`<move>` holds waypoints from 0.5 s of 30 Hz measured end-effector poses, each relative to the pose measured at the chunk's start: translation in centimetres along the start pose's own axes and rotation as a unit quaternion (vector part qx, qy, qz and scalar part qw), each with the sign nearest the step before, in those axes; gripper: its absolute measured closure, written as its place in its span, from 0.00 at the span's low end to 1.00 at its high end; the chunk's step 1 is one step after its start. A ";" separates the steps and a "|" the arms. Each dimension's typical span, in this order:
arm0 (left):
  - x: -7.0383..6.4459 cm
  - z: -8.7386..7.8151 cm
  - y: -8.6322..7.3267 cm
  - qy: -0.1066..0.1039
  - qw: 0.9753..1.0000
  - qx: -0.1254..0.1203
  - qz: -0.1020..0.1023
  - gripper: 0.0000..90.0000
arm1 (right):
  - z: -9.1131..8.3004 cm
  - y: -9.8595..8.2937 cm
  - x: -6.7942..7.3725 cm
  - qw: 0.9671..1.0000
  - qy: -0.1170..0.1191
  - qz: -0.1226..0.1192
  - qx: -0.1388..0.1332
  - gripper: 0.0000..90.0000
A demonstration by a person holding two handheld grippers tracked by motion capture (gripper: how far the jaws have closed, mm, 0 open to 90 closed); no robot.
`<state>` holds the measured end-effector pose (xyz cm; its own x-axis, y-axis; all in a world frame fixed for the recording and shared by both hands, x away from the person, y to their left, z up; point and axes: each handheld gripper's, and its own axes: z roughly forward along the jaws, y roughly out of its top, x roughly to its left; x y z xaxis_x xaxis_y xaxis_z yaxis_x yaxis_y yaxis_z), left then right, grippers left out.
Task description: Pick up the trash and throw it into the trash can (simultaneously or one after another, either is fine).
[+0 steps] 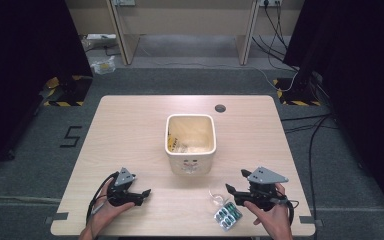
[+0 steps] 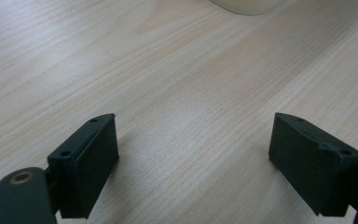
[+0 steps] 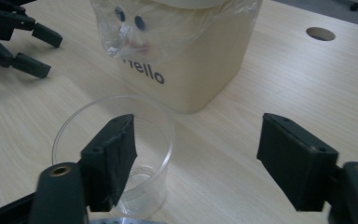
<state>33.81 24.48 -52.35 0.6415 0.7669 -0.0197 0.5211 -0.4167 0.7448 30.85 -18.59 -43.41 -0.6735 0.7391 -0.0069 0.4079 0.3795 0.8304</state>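
1. The right gripper rests low over the table's near right part, jaws wide apart and clamped on nothing; its left jaw stands in front of a clear plastic cup.
2. The cup stands upright, mouth up, at about 10 o'clock from the gripper in the right gripper view, just short of the bin. It looks light, thin-walled, slick and easily crushed; a gentle hold across the rim, one jaw inside and one outside, seems safest.
3. A blister pack of green pills lies at 7 o'clock from the right gripper in the high view, near the table edge.
4. The cream bin, lined with a plastic bag and lettered "Hello", stands at table centre.
5. The left gripper hovers over bare wood at 8 o'clock from the bin, jaws likewise apart.
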 end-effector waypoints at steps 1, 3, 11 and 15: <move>0.0 0.0 0.0 0.000 1.000 0.000 0.000 0.16 | 0.2 0.1 0.0 1.000 0.003 0.000 0.004 0.36; 0.0 0.0 0.0 0.000 1.000 0.000 -0.001 0.16 | 0.7 0.2 0.0 1.000 0.006 -0.001 0.007 0.39; 0.0 0.0 0.0 0.000 1.000 0.000 -0.001 0.16 | 2.2 0.2 -0.1 0.999 0.020 -0.002 0.026 0.50; 0.0 0.0 0.0 0.000 1.000 0.000 -0.001 0.16 | 2.8 0.0 -0.1 0.999 0.030 -0.003 0.037 0.57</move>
<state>33.81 24.47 -52.35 0.6410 0.7672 -0.0214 0.5220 -0.4153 0.7450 32.61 -17.08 -44.94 -0.7113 0.7024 0.0242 0.4466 0.4252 0.7872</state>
